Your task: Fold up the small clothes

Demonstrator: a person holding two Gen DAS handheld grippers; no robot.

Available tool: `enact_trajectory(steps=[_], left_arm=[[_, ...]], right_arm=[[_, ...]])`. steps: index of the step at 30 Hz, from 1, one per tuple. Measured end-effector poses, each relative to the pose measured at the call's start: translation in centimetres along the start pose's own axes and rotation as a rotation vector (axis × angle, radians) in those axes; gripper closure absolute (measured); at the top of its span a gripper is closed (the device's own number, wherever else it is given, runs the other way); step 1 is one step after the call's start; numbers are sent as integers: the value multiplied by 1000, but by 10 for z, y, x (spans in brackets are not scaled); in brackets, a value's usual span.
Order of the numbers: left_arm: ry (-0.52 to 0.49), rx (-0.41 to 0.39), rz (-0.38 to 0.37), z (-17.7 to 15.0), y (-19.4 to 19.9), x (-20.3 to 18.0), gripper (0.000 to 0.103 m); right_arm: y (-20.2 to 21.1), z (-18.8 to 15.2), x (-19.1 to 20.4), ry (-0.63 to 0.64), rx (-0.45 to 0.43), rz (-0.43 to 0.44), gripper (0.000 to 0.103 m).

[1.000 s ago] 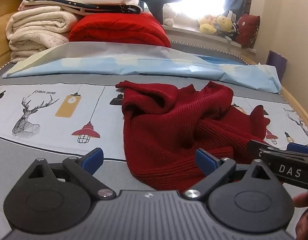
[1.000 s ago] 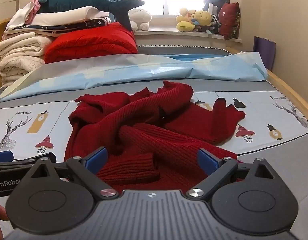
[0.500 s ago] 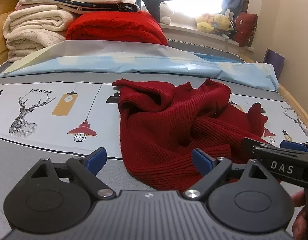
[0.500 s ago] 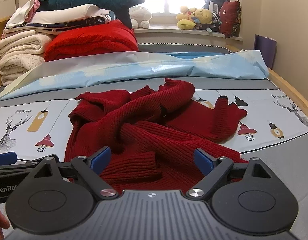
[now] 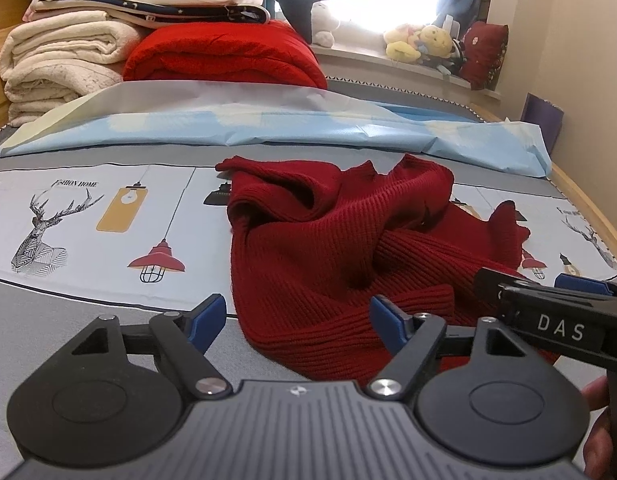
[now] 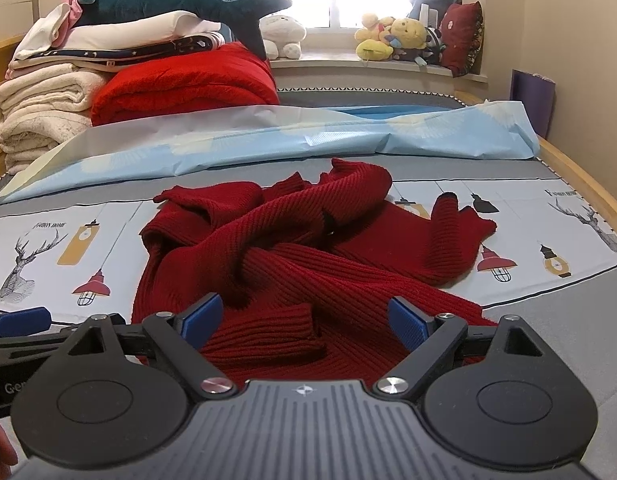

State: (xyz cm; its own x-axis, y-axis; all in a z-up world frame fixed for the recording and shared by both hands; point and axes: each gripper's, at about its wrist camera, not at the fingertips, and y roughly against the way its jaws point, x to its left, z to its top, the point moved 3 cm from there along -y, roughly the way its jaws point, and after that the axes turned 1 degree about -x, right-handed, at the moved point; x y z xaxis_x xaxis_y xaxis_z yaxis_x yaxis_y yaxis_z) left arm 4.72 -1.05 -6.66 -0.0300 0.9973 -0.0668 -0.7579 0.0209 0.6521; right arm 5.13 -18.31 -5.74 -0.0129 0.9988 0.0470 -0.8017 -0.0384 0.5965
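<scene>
On the left of the bed (image 5: 88, 312), on its printed sheet, nothing of the task is seen; a stack of blankets (image 5: 64, 64) is piled at the far left, well apart from the work. The left tongs (image 5: 298, 320) are held low over the sheet at the near left corner of the sweater (image 5: 328, 248). Their jaws have just been closing but are seen parted, with the hem's corner lying between the blue pads and, as far as can be told, not yet pressed by either.

The sweater, dark red and ribbed, is crumpled in the middle of the bed, with its body bunched, one cuff (image 6: 268, 330) laid across the near hem and a sleeve (image 6: 456, 240) thrown out to the right.

The right tongs (image 6: 304, 320) are held just beside the left ones, over the near hem, with jaws wide apart and nothing gripped; the cuff lies below the gap.

The step in hand is judged to be the first grasp of the hem, before any folding is done. The next move calls for the hem to be pinched at two corners, then lifted and drawn flat, so that the sleeves can be freed.
</scene>
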Motion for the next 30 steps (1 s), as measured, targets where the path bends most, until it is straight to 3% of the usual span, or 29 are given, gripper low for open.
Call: enact_trajectory(steps=[7,12,14,19,21,30], left_arm=[[-4,4,-7,0,0,-1,25],[61,19,-12,4,-8,17,58],[88,28,10,8,-14,27,65],[135,76,35,16,-40,43,66],[159,105,32,16,-52,47,66],[275,278,51,-1,-117,66,64]], right_arm=[[0,1,0,0,2,2,13],[1,4,-10,-59,-3,18,13],[0,7,-15,-66,-18,2,15],[-4,18,-35,-42,-36,-21,51],[-10,23,-43,-78,-26,1,57],[-31,41,-80,-151,-43,-21,57]])
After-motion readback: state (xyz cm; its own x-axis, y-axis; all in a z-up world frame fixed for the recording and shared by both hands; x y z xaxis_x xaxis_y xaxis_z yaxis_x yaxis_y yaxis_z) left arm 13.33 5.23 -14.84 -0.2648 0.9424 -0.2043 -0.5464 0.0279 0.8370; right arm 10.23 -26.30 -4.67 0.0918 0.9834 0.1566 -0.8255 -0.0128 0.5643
